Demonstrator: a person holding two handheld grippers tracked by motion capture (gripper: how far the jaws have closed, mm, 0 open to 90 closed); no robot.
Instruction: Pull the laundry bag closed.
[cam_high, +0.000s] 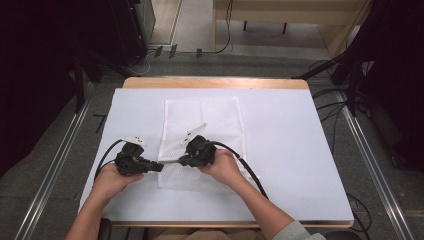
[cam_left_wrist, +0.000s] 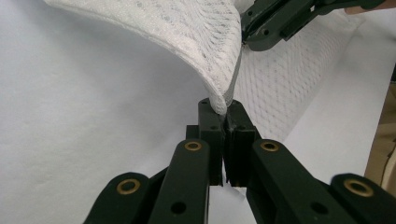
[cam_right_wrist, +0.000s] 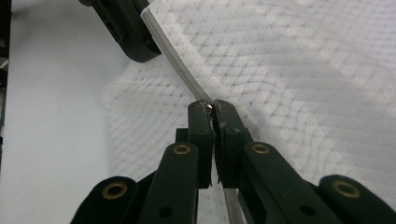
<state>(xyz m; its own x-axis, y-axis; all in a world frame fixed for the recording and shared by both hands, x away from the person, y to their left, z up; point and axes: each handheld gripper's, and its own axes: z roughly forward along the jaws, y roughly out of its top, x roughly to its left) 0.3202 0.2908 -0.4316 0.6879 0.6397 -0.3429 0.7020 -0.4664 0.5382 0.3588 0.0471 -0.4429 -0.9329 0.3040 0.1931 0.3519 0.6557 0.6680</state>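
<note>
White mesh cloth (cam_high: 202, 125), its 6 o'clock edge pinched by left gripper (cam_high: 159, 167) and right gripper (cam_high: 181, 161) fingers, was mid-fold; next, carry toward 12 o'clock across the worktop (cam_high: 290, 150).

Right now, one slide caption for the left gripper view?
Left gripper shut on lifted white mesh cloth; right gripper pinches its edge.

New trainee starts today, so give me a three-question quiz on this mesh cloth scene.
1. True or false: the left hand-held gripper is shut on the white mesh cloth.
2. What does the right hand-held gripper pinch: A) a cable, B) the cloth's edge, C) nothing?
3. What does the cloth lie on?

Key: 1 true. 2 B. 3 The white table cover, with the pinched edge lifted off it.
</note>
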